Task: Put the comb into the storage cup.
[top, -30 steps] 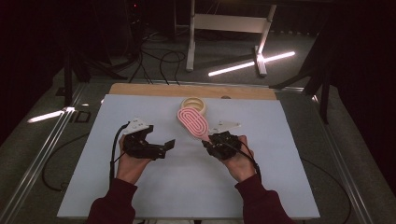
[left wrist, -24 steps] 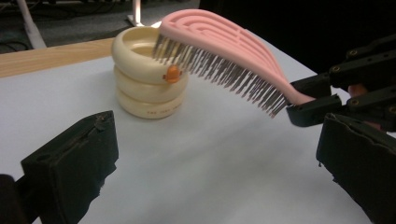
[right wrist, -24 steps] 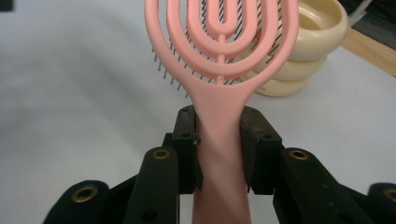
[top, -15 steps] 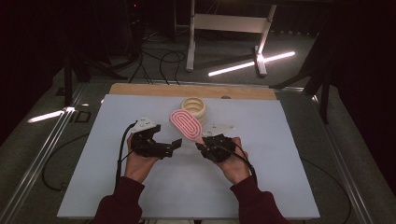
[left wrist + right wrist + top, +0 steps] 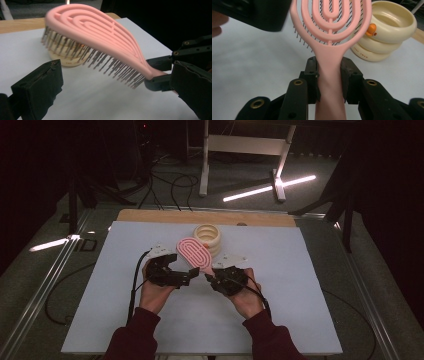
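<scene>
Right gripper (image 5: 209, 278) is clamped on the handle of the pink hairbrush (image 5: 194, 253), centre of the high view, lifted off the white table sheet (image 5: 300, 295). Brush's long axis runs from those jaws up and left toward the cream ringed container (image 5: 208, 236) behind it; bristles face down. Left gripper (image 5: 192, 272) sits just left of the handle, jaws spread apart and holding nothing. In the left gripper view the brush head (image 5: 95, 32) crosses above and between my open jaws. I judge the left is nearest for a handover.
</scene>
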Tool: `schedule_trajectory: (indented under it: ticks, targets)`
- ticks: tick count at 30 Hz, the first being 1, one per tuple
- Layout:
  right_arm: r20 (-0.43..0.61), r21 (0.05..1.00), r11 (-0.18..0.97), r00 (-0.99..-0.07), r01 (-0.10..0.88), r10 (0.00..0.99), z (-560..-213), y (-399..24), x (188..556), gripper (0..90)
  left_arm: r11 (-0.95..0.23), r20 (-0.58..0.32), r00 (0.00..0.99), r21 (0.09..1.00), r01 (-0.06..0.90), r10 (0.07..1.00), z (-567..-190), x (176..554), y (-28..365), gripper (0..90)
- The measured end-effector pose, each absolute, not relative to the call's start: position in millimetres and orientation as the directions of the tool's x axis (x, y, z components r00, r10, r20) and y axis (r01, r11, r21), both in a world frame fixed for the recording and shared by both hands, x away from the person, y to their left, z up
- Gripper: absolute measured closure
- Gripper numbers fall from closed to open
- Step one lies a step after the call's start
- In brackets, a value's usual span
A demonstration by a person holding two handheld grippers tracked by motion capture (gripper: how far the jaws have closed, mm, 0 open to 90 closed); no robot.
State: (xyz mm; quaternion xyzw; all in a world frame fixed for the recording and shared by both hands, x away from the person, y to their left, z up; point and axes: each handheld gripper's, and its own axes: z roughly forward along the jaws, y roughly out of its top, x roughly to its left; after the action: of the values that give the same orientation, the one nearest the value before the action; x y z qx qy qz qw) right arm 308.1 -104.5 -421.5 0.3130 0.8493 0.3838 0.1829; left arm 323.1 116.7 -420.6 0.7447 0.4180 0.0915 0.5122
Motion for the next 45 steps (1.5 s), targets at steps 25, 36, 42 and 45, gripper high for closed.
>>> schedule_trajectory:
  ticks: [25,36,42,45]
  targets:
    - [-0.101,0.778,0.530,-0.765,0.337,0.636,-427.5,-92.2,298.4,70.2,-0.040,-0.399,0.565,0.792,0.610,0.722,-418.7,330.7,108.7,35.2]
    - [-0.118,0.771,0.551,-0.778,0.320,0.618,-430.1,-88.1,298.1,70.0,0.003,-0.438,0.592,0.806,0.592,0.676,-411.8,328.0,110.0,56.1]
    - [-0.096,0.774,0.537,-0.776,0.335,0.623,-432.9,-88.4,302.3,69.6,0.014,-0.442,0.620,0.821,0.570,0.649,-403.9,324.9,105.9,61.5]
    - [-0.085,0.777,0.529,-0.776,0.341,0.625,-432.7,-88.7,302.8,69.4,0.016,-0.445,0.624,0.822,0.569,0.642,-402.1,324.5,105.0,62.3]
